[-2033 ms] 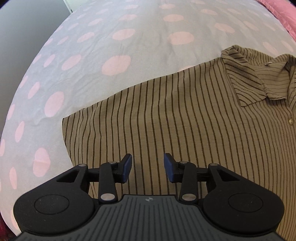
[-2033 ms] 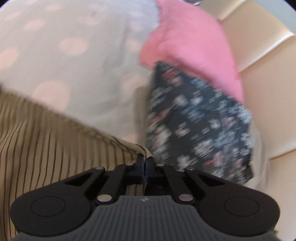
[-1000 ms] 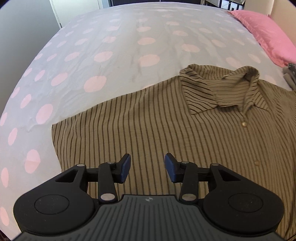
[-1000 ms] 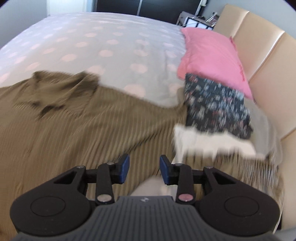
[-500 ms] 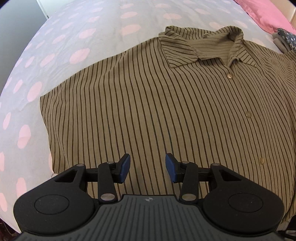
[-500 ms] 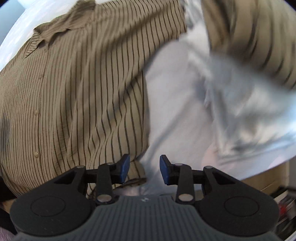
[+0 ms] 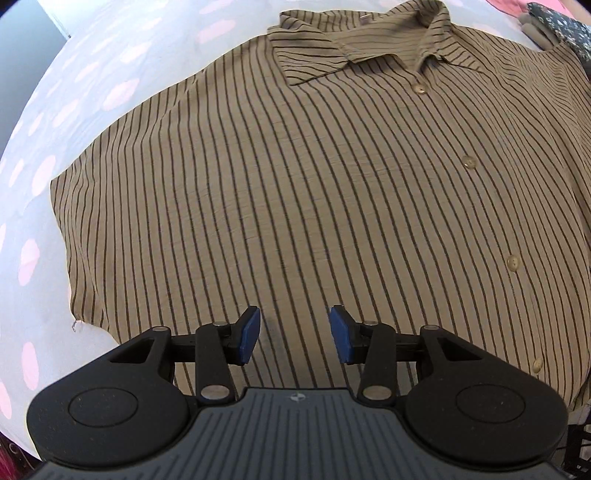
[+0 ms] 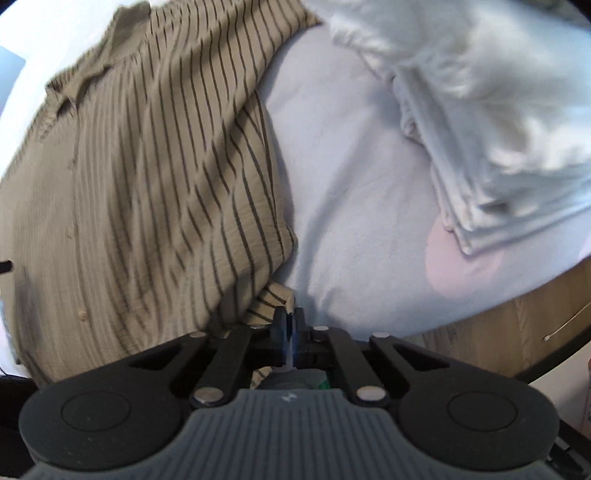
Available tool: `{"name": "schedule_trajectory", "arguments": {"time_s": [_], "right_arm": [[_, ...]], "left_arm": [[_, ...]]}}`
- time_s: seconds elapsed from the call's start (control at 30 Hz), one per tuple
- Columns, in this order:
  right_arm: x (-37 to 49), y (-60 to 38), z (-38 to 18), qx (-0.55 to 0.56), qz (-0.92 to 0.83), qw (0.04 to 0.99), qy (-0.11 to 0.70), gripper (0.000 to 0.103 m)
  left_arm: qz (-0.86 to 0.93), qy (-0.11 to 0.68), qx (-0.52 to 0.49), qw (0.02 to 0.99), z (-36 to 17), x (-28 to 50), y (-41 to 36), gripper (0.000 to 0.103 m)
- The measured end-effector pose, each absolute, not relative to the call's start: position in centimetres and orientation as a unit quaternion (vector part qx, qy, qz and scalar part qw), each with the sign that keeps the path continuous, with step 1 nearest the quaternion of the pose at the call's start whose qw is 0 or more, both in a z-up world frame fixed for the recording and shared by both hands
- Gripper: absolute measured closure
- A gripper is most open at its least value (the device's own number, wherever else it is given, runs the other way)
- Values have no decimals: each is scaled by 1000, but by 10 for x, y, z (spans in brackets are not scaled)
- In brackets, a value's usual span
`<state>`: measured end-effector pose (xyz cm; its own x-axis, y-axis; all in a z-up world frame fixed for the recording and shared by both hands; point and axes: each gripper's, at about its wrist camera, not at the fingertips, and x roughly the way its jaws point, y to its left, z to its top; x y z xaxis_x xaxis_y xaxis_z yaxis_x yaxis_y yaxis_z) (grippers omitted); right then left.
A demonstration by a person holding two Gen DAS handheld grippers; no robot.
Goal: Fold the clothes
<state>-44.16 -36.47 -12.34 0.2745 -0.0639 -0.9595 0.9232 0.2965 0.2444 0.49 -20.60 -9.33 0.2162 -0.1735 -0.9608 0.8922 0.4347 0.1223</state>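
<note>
An olive-tan shirt with dark stripes [image 7: 295, 184] lies face up and buttoned on the bed, its collar [image 7: 354, 33] at the far side. My left gripper [image 7: 294, 334] hangs open over the shirt's lower left part, its blue pads apart with only flat cloth below them. In the right wrist view the same shirt [image 8: 147, 184] fills the left side, rumpled along its right edge. My right gripper [image 8: 290, 321] is shut on the shirt's near bottom corner, a small fold of striped cloth showing at the fingertips.
The bed cover [image 7: 92, 74] is pale with pink dots. A stack of folded white clothes [image 8: 480, 129] lies to the right of the shirt. A dark floral garment [image 7: 557, 22] sits past the shirt's far shoulder. Wooden floor [image 8: 498, 332] shows beyond the bed's edge.
The left gripper sank and shifted over the shirt's lower part, still open. The right gripper swung down to the shirt's near corner and went from open to shut on it.
</note>
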Motion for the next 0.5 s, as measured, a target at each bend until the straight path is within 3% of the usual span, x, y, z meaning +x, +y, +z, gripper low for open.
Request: {"name": "schedule_trajectory", "arguments": {"time_s": [0.5], "right_arm": [[-471,-323,-100,370,-456,543,600,102]], "left_arm": [[-406,481,368,684,-86,-7,-221,63]]}}
